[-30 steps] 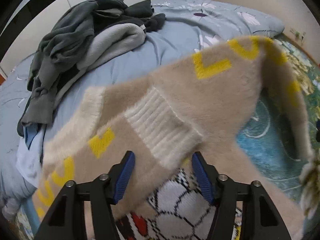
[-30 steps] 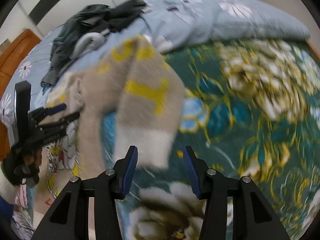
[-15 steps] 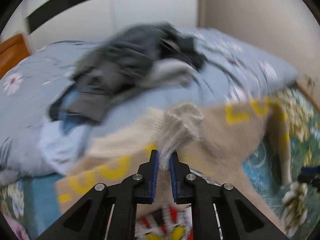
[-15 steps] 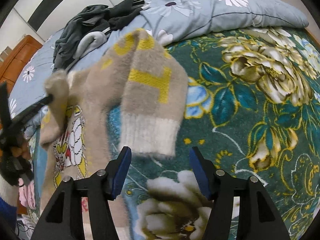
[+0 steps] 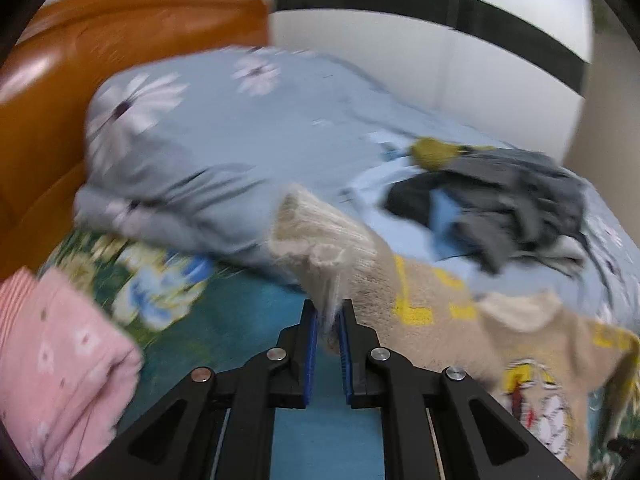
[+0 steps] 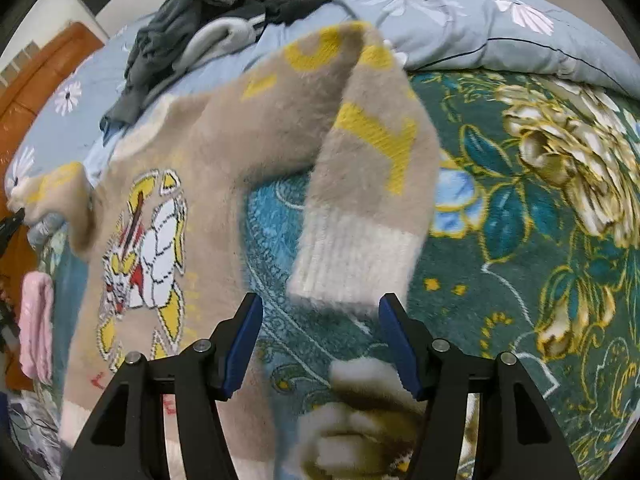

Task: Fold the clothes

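A beige fuzzy sweater [image 6: 192,168] with yellow letters and a cartoon print lies spread on the floral bedspread [image 6: 540,240]. My left gripper [image 5: 327,324] is shut on the white ribbed cuff [image 5: 316,236] of one sleeve and holds it up, stretched away from the body [image 5: 532,364]. My right gripper [image 6: 320,316] is open, just short of the other sleeve's white cuff [image 6: 352,256], which lies folded over toward me. The left gripper's tip shows at the far left in the right wrist view [image 6: 10,222].
A pile of dark grey clothes [image 6: 224,12] sits on the blue flowered duvet [image 6: 480,20] at the back. A folded pink garment [image 5: 60,364] lies at the left. An orange wooden headboard [image 5: 80,60] stands behind the pillow [image 5: 180,140].
My left gripper closed on the sleeve cuff and swung it left and outward, pulling the sleeve straight. My right gripper stayed open and edged closer to the other cuff.
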